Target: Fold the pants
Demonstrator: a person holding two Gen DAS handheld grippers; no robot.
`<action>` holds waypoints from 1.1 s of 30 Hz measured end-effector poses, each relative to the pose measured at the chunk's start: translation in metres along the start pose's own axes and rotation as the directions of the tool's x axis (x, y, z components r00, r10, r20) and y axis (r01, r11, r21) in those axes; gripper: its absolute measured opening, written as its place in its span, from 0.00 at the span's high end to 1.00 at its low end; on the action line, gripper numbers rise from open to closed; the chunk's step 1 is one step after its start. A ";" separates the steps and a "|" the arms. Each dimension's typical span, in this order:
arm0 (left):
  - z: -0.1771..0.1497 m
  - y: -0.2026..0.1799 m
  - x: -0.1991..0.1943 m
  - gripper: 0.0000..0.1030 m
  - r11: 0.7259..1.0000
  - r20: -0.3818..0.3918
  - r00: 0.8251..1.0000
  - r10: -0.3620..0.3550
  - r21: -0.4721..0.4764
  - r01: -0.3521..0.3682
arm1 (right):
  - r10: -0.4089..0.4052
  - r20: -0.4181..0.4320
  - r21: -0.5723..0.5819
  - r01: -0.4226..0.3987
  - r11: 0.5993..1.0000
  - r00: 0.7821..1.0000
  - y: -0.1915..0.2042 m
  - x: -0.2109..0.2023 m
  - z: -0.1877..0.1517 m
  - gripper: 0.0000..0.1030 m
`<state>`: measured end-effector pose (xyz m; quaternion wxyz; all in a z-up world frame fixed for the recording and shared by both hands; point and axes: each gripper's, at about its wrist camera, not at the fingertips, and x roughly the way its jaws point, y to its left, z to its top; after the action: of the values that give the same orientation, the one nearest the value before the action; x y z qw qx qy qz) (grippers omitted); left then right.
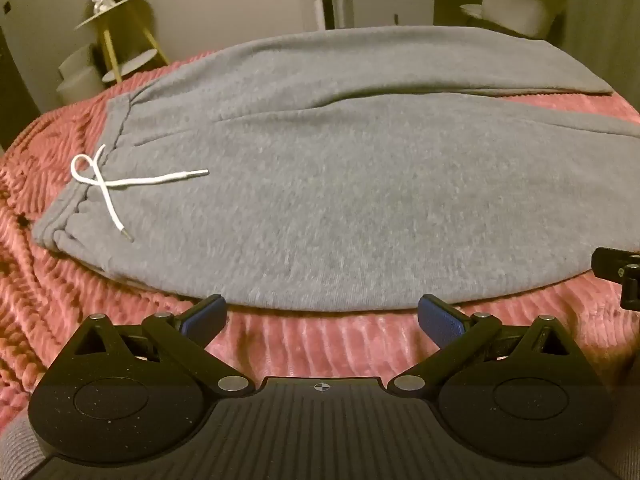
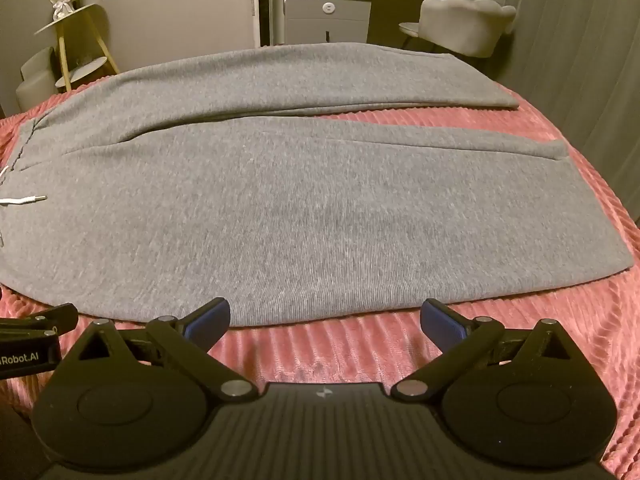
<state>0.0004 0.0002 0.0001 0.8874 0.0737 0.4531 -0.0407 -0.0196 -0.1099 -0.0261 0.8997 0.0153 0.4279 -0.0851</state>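
While both tools hang above the near edge of the bed, the grey pants [image 1: 320,184] lie spread flat on the pink ribbed blanket [image 1: 312,344] that covers it, unfolded, with the waistband [image 1: 80,200] at the left end and the two legs running off to the right. Taking the pants as the landmark: the white drawstring [image 1: 116,184] lies looped and crossed on the cloth just inside the waistband, one tip pointing along the near leg and the other toward the near hem. The far leg [image 2: 320,76] and the near leg [image 2: 320,208] part from each other toward the right, with a strip of blanket showing between them there. The left gripper [image 1: 322,316] hovers just short of the pants' near edge, closer to the waistband end; its jaws stand wide apart, the blue pads [image 1: 204,318] bare, with only blanket between them. The right gripper [image 2: 326,320] hovers at the same near edge further along the near leg, its jaws likewise spread wide and holding nothing. Neither tool touches the cloth. Beyond the pants' far side stand a grey cabinet [image 2: 328,18] and a pale upholstered chair [image 2: 468,24]; past the waistband end is a small side table on yellow legs [image 1: 116,36].
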 end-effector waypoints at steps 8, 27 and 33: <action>-0.003 0.004 0.004 0.00 1.000 -0.003 1.000 0.003 0.001 -0.003 | 0.000 0.001 -0.003 0.000 1.000 1.000 0.001 -0.001 -0.001 0.02; -0.005 0.004 0.005 0.00 1.000 -0.011 1.000 0.008 -0.001 -0.008 | 0.000 -0.002 -0.001 0.000 1.000 1.000 -0.001 0.000 -0.001 0.02; -0.005 0.004 0.005 0.00 1.000 -0.014 1.000 0.007 -0.002 -0.007 | -0.001 -0.003 -0.002 0.001 1.000 1.000 -0.001 0.000 -0.001 0.02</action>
<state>-0.0001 0.0047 -0.0058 0.8844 0.0748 0.4592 -0.0365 -0.0210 -0.1104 -0.0265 0.8991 0.0146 0.4291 -0.0850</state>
